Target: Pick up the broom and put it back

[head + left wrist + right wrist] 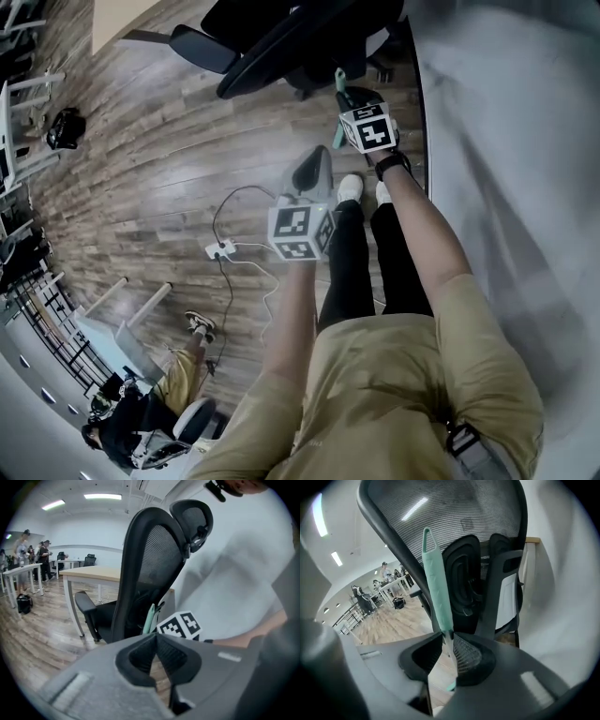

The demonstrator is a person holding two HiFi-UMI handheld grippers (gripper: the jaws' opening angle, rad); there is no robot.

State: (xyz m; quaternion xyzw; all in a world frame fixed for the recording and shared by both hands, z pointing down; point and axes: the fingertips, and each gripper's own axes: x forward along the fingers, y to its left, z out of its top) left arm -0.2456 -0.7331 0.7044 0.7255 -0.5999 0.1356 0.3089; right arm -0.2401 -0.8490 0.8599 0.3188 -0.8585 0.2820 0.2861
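- While the pale wall (506, 141) fills the right side, a resting spot for the broom (436, 583) probably lies along it, just right of the right gripper (449, 637).
- Black mesh office chair (454, 517) stands just beyond both grippers on the far side, crowding that path.
- Broom runs through the right gripper with its long axis near upright and its mint top end leaning towards the chair back; its head is out of view.
- Right gripper is clamped narrowly on the slim shaft below the mint sleeve, so it is the carrying hand.
- Left gripper (156, 637), nearer and to the left, has its jaws together on nothing.
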